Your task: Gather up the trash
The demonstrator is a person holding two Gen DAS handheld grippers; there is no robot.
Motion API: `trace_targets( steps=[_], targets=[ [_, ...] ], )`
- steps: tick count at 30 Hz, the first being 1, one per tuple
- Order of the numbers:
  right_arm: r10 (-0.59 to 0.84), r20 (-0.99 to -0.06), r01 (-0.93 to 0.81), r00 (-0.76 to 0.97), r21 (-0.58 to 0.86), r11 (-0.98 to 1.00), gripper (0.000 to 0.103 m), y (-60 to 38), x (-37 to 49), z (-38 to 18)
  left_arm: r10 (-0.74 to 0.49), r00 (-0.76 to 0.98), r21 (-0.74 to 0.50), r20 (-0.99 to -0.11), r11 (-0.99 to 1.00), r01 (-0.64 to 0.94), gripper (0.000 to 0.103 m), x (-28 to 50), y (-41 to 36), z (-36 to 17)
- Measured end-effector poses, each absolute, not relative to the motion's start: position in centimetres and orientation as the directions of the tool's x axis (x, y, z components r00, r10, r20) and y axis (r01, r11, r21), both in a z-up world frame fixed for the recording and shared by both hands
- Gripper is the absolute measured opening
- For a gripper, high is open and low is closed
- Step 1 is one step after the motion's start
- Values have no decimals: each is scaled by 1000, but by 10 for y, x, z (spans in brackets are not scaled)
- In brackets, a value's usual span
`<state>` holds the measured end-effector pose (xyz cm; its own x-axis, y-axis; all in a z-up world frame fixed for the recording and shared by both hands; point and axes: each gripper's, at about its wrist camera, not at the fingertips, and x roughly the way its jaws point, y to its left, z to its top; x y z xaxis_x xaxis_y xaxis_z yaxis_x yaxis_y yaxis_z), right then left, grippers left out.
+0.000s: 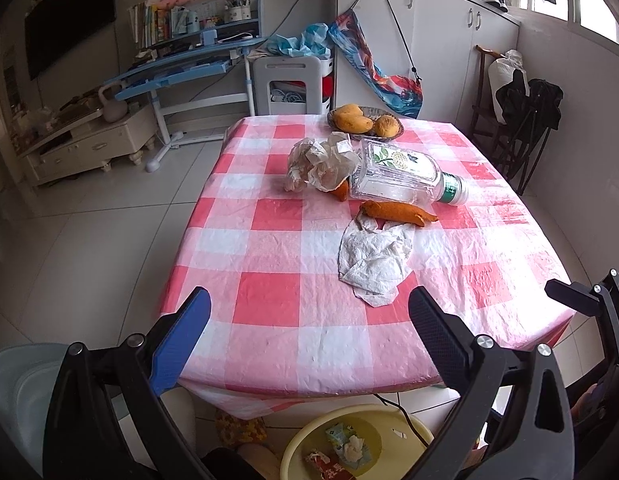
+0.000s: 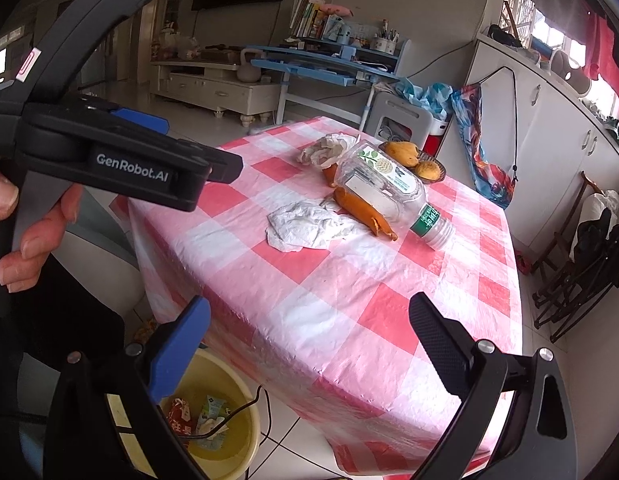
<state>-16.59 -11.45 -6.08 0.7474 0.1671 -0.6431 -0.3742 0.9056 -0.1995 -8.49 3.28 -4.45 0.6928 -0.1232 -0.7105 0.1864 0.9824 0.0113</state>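
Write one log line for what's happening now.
left gripper: open, empty | right gripper: open, empty | tissue, bottle: on table | basin: some trash

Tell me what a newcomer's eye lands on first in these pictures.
The pink-and-white checked tablecloth dominates. At its middle lies a clear plastic bottle with a green cap on its side, orange peel strips and crumpled white tissue in front of it. Below the table's near edge sits a round yellow plastic basin holding wrappers.
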Motion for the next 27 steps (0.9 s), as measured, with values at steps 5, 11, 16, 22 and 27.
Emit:
trace_targets(
  steps=[5,11,16,22,27],
  targets=[
    [167,-642,-374,749,-201,905,95,-114,-166,-60,-124,693,12,-710,982,188,96,-85,33,-45],
    [166,-642,-376,748,-204,904,95,-113,-167,-60,-125,693,11,-710,982,188,96,-85,33,-45],
    [165,-643,-380,748,-210,901,95,-111,-167,-60,-125,693,11,-710,982,188,96,-84,33,-45],
    [165,-643,-380,748,-212,900,95,-111,-168,-60,-124,692,12,-711,982,188,96,-84,33,-45],
    [164,-643,-380,748,-213,900,95,-110,-168,-60,-122,689,13,-714,982,187,96,-84,33,-45]
  ],
)
